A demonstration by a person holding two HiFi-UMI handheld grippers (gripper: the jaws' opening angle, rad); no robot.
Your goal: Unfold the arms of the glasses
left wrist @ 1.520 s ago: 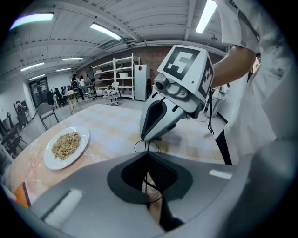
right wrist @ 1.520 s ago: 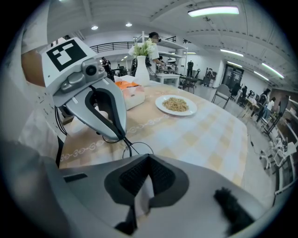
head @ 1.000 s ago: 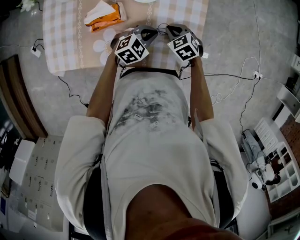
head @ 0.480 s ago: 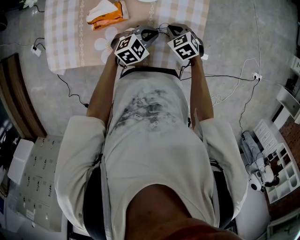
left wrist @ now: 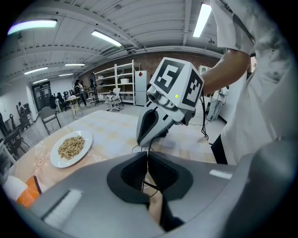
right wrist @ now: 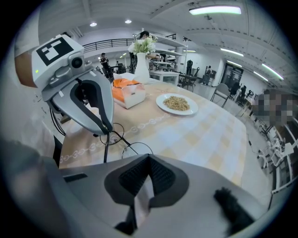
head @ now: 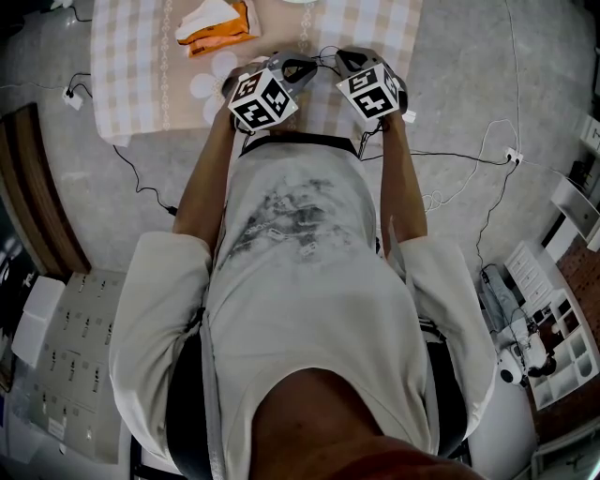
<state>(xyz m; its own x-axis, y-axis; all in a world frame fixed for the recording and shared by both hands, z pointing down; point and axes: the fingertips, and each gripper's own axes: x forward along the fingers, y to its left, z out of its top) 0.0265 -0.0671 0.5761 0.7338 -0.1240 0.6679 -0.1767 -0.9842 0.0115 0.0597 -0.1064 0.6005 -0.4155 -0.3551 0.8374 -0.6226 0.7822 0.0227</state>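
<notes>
Thin wire-framed glasses (right wrist: 137, 149) hang between my two grippers over the near edge of the checked table (head: 131, 75). In the right gripper view their round lenses show just beyond my right gripper (right wrist: 148, 158), whose jaws are shut with the frame's wire running into their tip. My left gripper (right wrist: 108, 131) comes in from the left with a thin arm of the glasses (left wrist: 147, 163) pinched between its shut jaws (left wrist: 148, 158). The right gripper (left wrist: 142, 143) faces it closely. In the head view both grippers (head: 302, 64) (head: 345, 61) nearly meet in front of the person's chest.
A white plate of food (right wrist: 176, 103) lies further in on the table. An orange and white tissue pack (head: 211, 23) sits at the back left, next to a vase of flowers (right wrist: 143, 60). Cables (head: 141, 183) trail over the floor on both sides.
</notes>
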